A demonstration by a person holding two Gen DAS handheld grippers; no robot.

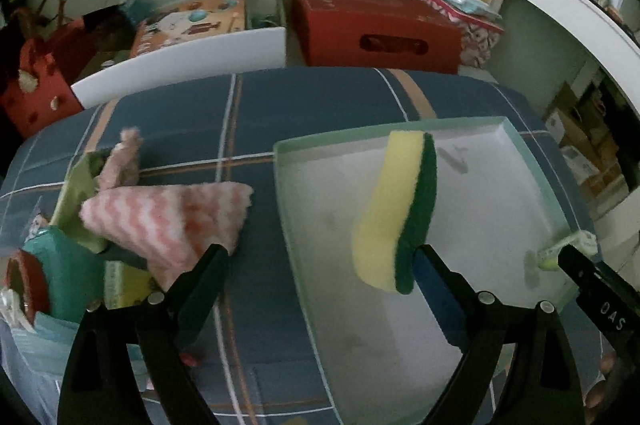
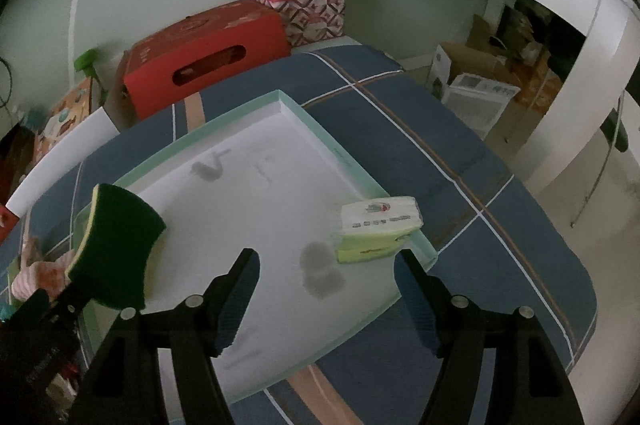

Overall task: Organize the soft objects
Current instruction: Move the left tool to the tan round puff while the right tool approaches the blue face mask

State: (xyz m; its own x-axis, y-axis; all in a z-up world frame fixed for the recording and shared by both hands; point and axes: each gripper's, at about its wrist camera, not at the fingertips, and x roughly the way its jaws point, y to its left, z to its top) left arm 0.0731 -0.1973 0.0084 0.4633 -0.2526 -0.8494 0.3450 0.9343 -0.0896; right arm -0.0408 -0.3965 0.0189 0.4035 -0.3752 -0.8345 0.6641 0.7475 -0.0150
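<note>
Both pairs of jaws stand spread wide, and neither is clamped on anything. The left gripper (image 1: 318, 253) has the sponge (image 1: 396, 213) against the tip of its right-hand finger only. Its other finger is well apart, out over the pink striped cloth (image 1: 172, 221). So the sponge is not pinched. Whether it rests on its lower end or hangs free for an instant, I cannot tell.

The right gripper (image 2: 326, 257) hovers open over the near part of the tray (image 2: 312, 121). Just beyond its jaws a tissue pack (image 2: 380, 225) lies flat inside the tray, against the right rim.

My reading is that this is the placing step, with the sponge being let go into the tray while 1 soft thing already lies there. The next move probably calls for the left gripper to back off cleanly, so the finger does not drag the sponge over the rim. It would then swing left to the pink cloth, which lies outside on the blue checked cover (image 1: 304, 93).

The sponge's long axis stands steeply, nearly upright, with the top leaning toward the tray's far edge. Its green scouring face is turned toward the right gripper, and the yellow foam faces the left side.
</note>
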